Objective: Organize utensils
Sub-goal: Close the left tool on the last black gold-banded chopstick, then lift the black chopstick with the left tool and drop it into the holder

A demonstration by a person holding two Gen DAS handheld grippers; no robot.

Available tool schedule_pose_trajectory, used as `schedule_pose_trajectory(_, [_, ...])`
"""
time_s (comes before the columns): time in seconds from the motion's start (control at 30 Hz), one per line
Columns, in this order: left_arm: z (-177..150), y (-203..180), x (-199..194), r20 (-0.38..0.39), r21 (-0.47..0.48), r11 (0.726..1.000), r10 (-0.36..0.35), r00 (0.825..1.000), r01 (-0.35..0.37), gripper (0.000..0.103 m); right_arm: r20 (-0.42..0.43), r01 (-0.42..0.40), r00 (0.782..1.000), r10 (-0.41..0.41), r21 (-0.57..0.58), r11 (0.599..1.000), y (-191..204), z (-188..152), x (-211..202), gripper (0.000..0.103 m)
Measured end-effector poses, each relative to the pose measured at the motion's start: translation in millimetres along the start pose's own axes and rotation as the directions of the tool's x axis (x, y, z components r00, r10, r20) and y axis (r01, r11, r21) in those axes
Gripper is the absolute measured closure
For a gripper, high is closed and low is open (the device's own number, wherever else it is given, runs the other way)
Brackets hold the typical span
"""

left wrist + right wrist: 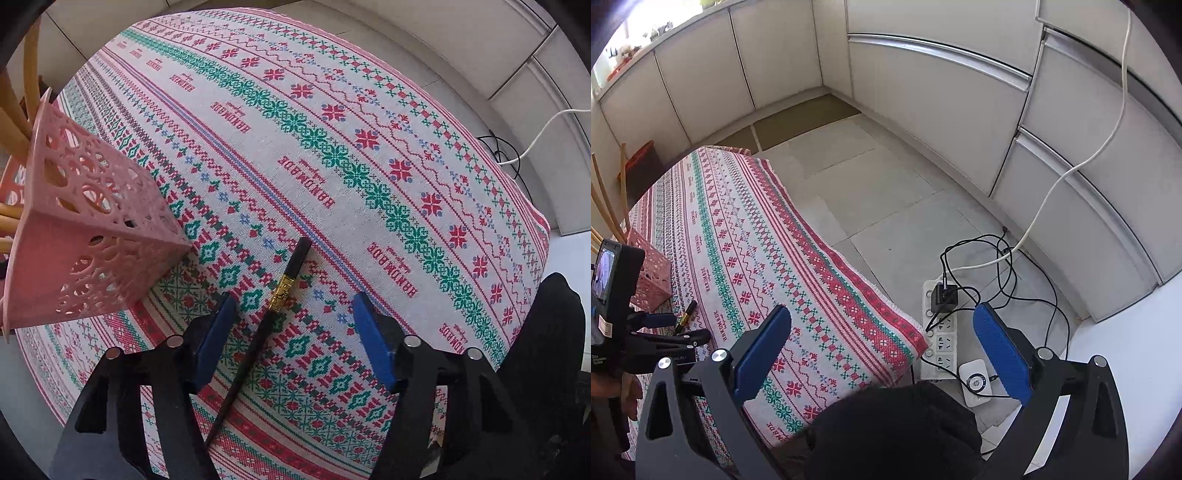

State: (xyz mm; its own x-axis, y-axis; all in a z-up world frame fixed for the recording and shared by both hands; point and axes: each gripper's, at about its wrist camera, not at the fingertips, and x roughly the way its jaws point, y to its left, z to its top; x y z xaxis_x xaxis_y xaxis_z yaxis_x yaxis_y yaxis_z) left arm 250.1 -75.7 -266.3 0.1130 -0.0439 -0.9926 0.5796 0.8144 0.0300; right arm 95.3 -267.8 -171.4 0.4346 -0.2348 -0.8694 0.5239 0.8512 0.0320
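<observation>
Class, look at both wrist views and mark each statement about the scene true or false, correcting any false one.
1. A black chopstick with a gold band lies on the patterned tablecloth. True.
2. The left gripper is clamped shut on the chopstick. False: its blue pads stand apart on either side, not touching it.
3. The pink perforated basket holds pale wooden sticks. True.
4. The right gripper holds a spoon. False: its jaws are open and empty.
5. A power strip lies on the table. False: it lies on the floor beside the table.
</observation>
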Motion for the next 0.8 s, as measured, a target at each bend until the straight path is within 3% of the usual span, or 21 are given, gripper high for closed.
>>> schedule_pose_trajectory(0.07, [-2.7,7.5,-1.6,0.006,-0.015,1.000,-0.003,1.000,0.003,0.054,-0.005,-0.008,1.000,0.008,-0.001,1.000,2.0,0.1,0.2,0.007])
schedule_pose_trajectory(0.23, [-14.2,13.6,-7.1,0.036,-0.018,0.999,0.046,0.998,-0.045,0.090,-0.007,-0.029,1.000,0.029,-0.008,1.000,8.5,0.2,-4.1,0.007])
schedule_pose_trajectory(0.4, [-24.5,6.3,-26.9,0.091,-0.018,0.999,0.046,0.995,-0.044,0.097,0.008,-0.061,0.998,0.061,-0.023,0.998,19.0,3.3,-15.3,0.007])
schedule_pose_trajectory(0.53, [-44.2,2.3,-75.8,0.220,-0.021,0.999,0.036,0.975,-0.032,0.097,0.023,-0.100,0.995,0.101,-0.029,0.995,28.2,7.2,-26.6,0.007])
schedule_pose_trajectory(0.6, [-59.3,2.5,-107.7,0.317,-0.046,0.999,0.019,0.948,-0.005,0.097,0.027,-0.122,0.992,0.123,-0.025,0.992,32.0,9.3,-30.5,0.007])
schedule_pose_trajectory(0.67, [-77.7,6.4,-144.3,0.440,-0.086,0.995,-0.010,0.898,0.054,0.097,0.025,-0.156,0.987,0.157,-0.025,0.987,37.6,11.1,-34.7,0.007])
schedule_pose_trajectory(0.77, [-96.4,15.3,-195.3,0.611,-0.158,0.982,0.013,0.792,0.105,0.097,0.028,-0.199,0.979,0.200,-0.033,0.979,49.6,12.8,-40.9,0.007])
schedule_pose_trajectory(0.8, [-100.8,21.0,-213.0,0.661,-0.184,0.976,0.035,0.749,0.117,0.097,0.025,-0.216,0.976,0.217,-0.038,0.976,54.4,13.5,-42.4,0.007])
